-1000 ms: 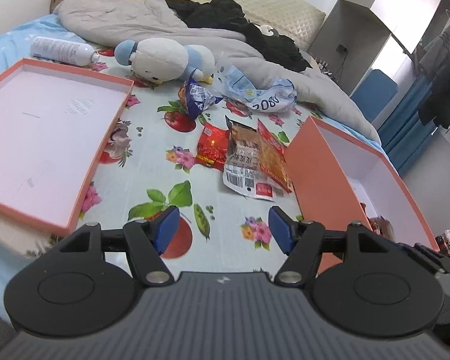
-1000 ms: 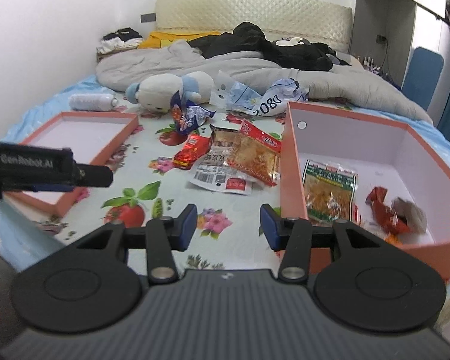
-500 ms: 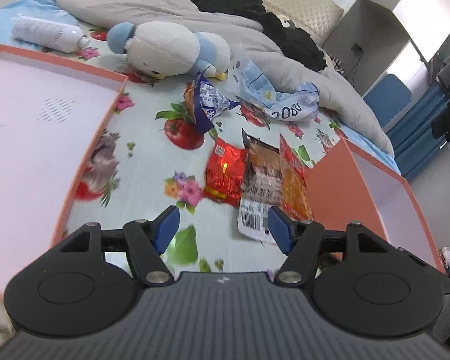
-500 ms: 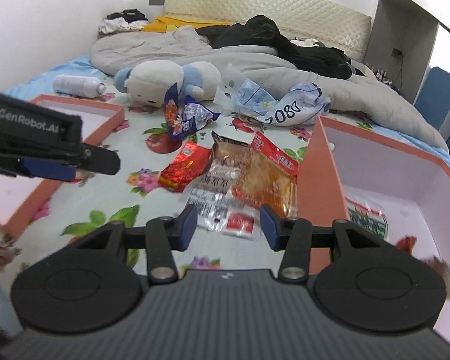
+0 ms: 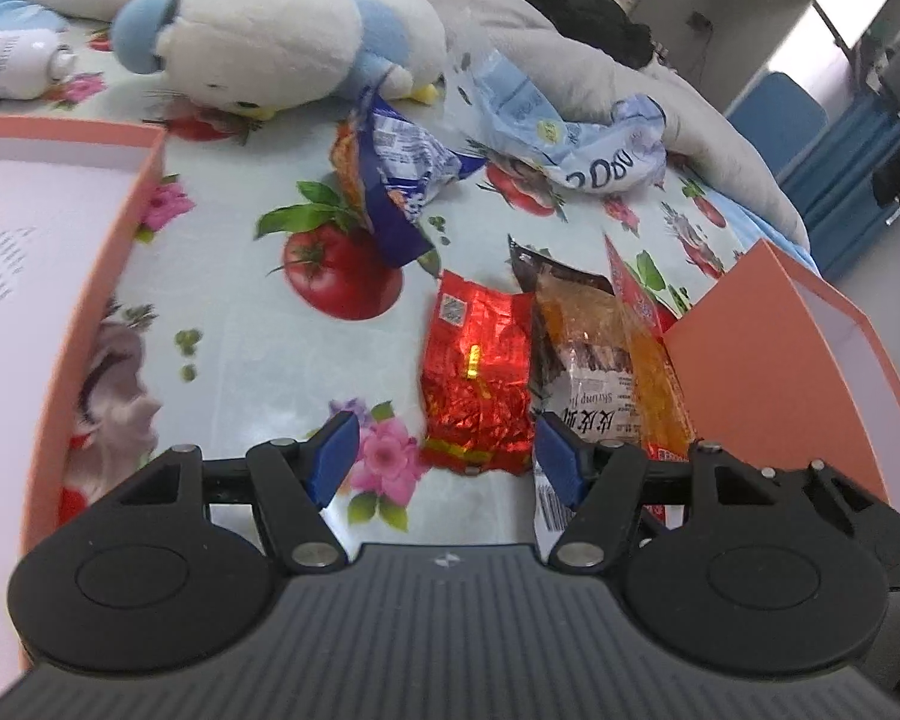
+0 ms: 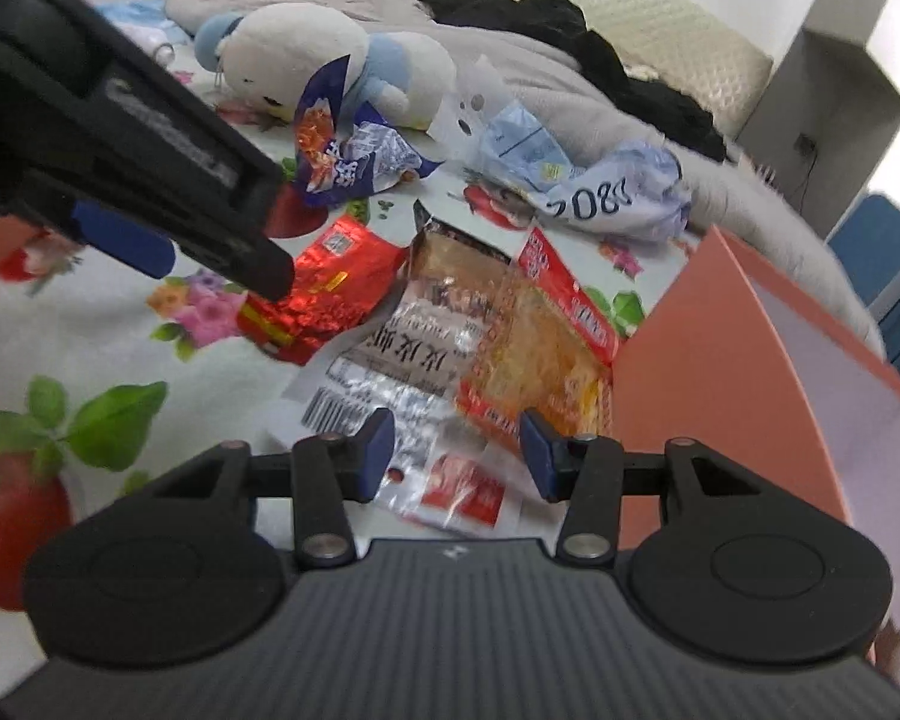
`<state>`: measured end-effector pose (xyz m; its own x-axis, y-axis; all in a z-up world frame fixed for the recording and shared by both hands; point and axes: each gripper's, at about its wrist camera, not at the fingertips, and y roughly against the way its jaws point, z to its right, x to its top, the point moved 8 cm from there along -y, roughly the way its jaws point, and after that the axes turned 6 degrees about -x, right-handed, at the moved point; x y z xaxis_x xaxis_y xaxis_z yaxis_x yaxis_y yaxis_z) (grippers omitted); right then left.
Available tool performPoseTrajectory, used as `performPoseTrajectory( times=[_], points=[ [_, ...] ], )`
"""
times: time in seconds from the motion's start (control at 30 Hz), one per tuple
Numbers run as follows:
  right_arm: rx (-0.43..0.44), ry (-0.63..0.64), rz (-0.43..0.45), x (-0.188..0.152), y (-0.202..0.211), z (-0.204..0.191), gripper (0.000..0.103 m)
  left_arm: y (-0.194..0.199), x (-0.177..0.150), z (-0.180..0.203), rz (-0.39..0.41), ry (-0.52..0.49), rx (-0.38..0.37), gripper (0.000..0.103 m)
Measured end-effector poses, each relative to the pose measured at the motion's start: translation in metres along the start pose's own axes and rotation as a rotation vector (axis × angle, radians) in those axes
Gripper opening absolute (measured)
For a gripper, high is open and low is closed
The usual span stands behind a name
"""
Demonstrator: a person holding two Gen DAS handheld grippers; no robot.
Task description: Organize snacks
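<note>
Both the left gripper (image 5: 438,459) and right gripper (image 6: 455,450) hover with fingers spread, empty. The left looks lined up on the red foil packet (image 5: 477,372) beside the orange box (image 5: 768,354) corner; next it should descend and pinch.

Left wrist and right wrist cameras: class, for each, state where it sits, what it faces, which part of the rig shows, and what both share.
Left wrist: sits behind the open left tool, low over the bed, facing the red foil packet.
Right wrist: sits behind the open right tool, facing the clear barcoded packet; the left tool crosses its upper left.
Shared: red foil packet, plush toy, orange box.
</note>
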<state>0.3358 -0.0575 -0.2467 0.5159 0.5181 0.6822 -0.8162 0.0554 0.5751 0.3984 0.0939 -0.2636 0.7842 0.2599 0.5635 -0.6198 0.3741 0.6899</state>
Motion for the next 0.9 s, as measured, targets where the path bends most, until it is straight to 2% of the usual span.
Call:
performPoseTrajectory(
  times=[0.17,0.27,0.33,0.37,0.57,0.7,0.8,0.83,0.9],
  points=[
    [-0.051,0.054,0.009,-0.002,-0.012,-0.001,0.048,-0.019,0.003,0.004,-0.022,-0.051,-0.014,0.069],
    [-0.060,0.079,0.012,-0.001,-0.015,-0.004,0.038,-0.027,0.003,0.008,-0.035,-0.089,-0.014,0.069],
    [-0.067,0.102,0.010,-0.001,-0.015,-0.006,0.035,-0.030,0.004,0.009,-0.036,-0.102,-0.013,0.069],
    [-0.074,0.113,0.011,-0.001,-0.015,-0.006,0.029,-0.031,0.004,0.009,-0.038,-0.103,-0.018,0.069],
    [-0.103,0.102,0.025,0.001,-0.008,0.007,0.012,-0.033,0.003,0.011,-0.043,-0.135,0.000,0.071],
    [-0.109,0.088,0.034,0.003,-0.002,0.014,0.011,-0.037,0.002,0.015,-0.044,-0.159,0.023,0.071],
    [-0.115,0.092,0.046,0.003,0.003,0.015,0.010,-0.041,0.001,0.017,-0.045,-0.201,0.075,0.064],
    [-0.116,0.093,0.048,0.003,0.005,0.015,0.010,-0.042,0.001,0.016,-0.038,-0.216,0.102,0.055],
    [-0.107,0.102,0.047,0.003,0.007,0.014,0.010,-0.041,0.001,0.014,-0.036,-0.203,0.103,0.054]
  ],
)
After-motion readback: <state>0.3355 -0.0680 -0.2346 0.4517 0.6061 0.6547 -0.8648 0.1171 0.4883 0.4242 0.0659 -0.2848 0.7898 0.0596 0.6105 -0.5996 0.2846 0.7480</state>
